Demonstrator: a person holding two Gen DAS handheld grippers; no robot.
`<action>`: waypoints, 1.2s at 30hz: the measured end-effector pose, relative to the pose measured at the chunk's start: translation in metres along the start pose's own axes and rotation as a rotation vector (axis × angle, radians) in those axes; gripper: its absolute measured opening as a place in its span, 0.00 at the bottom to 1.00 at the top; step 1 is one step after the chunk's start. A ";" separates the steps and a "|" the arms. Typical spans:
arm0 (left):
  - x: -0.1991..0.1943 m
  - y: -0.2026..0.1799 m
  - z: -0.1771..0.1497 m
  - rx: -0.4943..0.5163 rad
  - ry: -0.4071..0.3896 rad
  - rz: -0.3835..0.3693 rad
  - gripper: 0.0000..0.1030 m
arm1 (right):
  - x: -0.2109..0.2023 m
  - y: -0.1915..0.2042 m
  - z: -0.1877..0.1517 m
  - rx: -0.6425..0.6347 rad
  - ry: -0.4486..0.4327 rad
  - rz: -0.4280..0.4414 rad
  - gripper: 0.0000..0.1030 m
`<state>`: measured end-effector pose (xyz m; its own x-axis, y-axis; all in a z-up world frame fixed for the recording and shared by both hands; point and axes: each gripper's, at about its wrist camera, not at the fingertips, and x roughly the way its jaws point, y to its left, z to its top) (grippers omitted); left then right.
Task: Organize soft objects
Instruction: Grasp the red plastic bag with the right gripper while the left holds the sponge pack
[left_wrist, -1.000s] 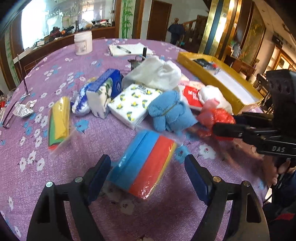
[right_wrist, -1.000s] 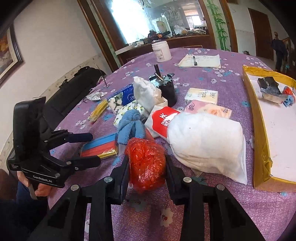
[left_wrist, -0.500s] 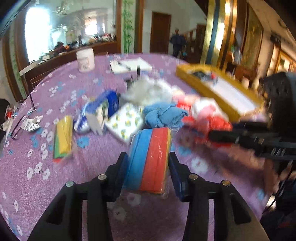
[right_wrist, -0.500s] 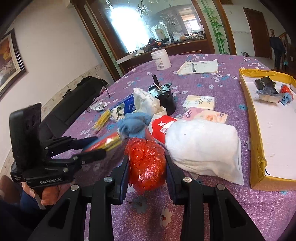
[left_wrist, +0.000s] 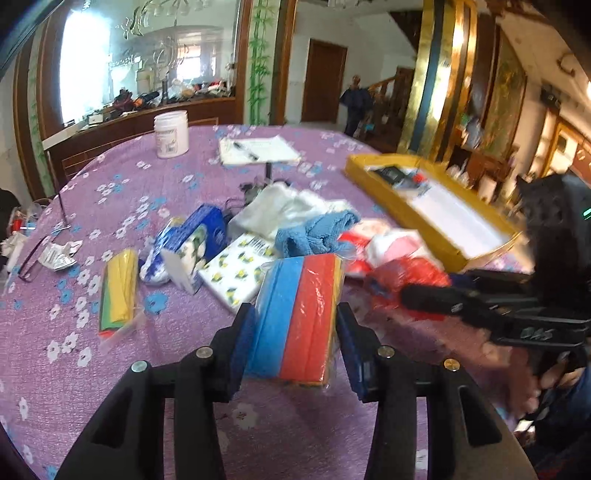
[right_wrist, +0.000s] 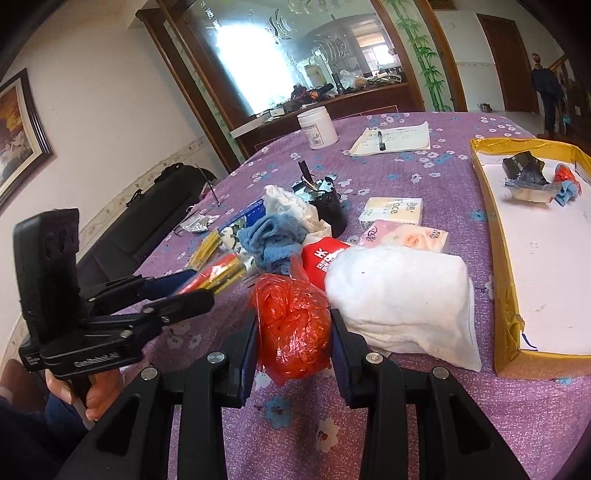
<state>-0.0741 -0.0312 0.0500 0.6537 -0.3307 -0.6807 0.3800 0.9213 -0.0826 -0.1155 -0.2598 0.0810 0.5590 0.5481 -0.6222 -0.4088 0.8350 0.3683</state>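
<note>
I am holding the left claw (left_wrist: 295, 332) clamped on the sponge pack (left_wrist: 297, 317), its blue pads pressing both narrow sides of the blue, red and yellow block through the clear wrap. I am holding the right claw (right_wrist: 293, 332) clamped on the red plastic bag (right_wrist: 291, 325), a crumpled, glossy ball bulging up between the pads.

What I am worrying about first is the wrap: it is slick and loose, so the sponge pack could be sliding inside its own film and slipping out if I tip the claw further. The foam is also squeezing easily, so the hold could be going slack as it compresses. The red plastic bag is springy and thin; part of it is trailing up beyond the pads and could be snagging the white cloth bundle (right_wrist: 402, 306) just to the right of that claw as I carry it.

The two claws are close together, the right one just off to the right of the left, so I am risking a knock between them if both head for the yellow tray (right_wrist: 506, 332) further right.

Beyond the claws, the blue towel (left_wrist: 314, 232), the lemon-print tissue pack (left_wrist: 236, 273) and the other packets are lying crowded on the purple tabletop (left_wrist: 110, 387), easy to drag along.
</note>
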 end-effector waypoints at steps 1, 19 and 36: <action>0.007 0.001 -0.001 0.004 0.038 0.004 0.42 | 0.000 0.000 0.000 -0.001 0.002 0.000 0.37; 0.027 0.000 -0.003 -0.006 0.112 0.058 0.42 | 0.000 0.000 0.000 -0.004 -0.001 0.000 0.37; -0.004 -0.012 0.005 0.016 -0.016 0.064 0.42 | -0.005 0.022 0.001 -0.119 -0.015 -0.326 0.37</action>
<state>-0.0780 -0.0419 0.0577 0.6872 -0.2745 -0.6726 0.3473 0.9373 -0.0277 -0.1261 -0.2441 0.0927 0.6842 0.2543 -0.6836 -0.2873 0.9554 0.0678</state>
